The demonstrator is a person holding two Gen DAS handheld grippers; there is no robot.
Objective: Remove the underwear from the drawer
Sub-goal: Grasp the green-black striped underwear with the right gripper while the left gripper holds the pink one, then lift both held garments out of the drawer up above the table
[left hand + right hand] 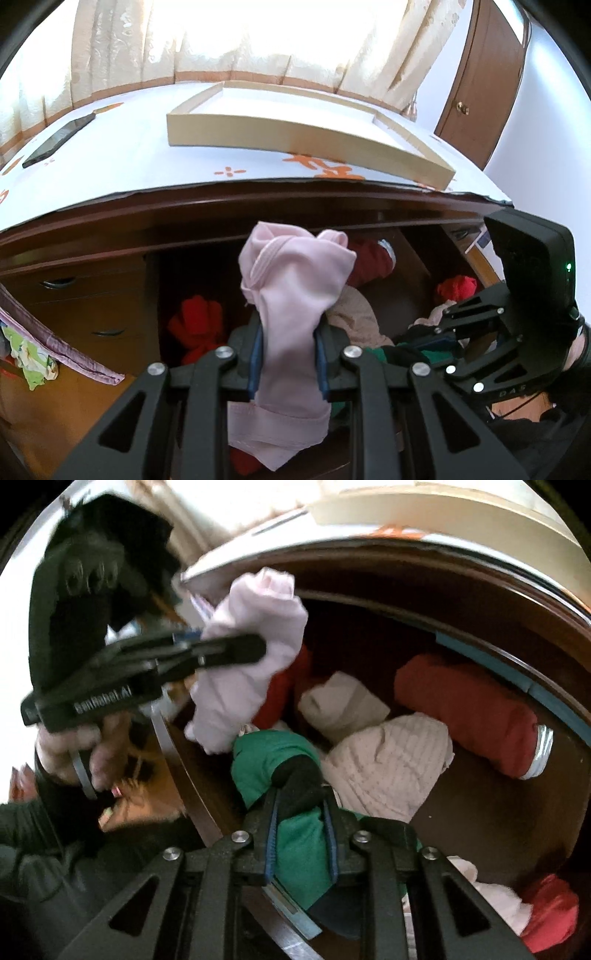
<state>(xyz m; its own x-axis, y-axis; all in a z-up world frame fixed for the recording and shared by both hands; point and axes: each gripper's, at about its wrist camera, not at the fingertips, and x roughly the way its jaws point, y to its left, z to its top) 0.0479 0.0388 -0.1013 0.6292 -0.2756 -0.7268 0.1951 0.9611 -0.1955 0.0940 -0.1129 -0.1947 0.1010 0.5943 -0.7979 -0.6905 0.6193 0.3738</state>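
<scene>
1. Underwear in pale pink (291,295) fills the centre of the left wrist view, pinched between the two fingers of the left gripper (288,354); its upper part bunches above the blue finger pads (256,354) and its lower part hangs down past them toward the bottom of the frame.
2. In the right wrist view the same pink piece (251,642) sits in the upper left centre, raised above the drawer (498,812), with the left gripper (236,651) clamped across it.
3. Green underwear (295,849) lies at lower centre of that view, held tight between the fingers of the right gripper (301,834); a black band of the garment bulges just above the fingers.
4. The right gripper (439,338) appears at the right edge of the left wrist view, reaching into the drawer, with green cloth (376,354) at its tip.
5. Inside the drawer lie other pieces: a red roll (469,709) at the right, a cream ribbed bundle (388,768) in the middle, a smaller white fold (343,705) behind it, and red cloth (550,912) at lower right.
6. On the desk top (129,155), in the upper half of the left wrist view, sit a shallow wooden tray (295,136) and a dark phone (59,138) at upper left.
</scene>
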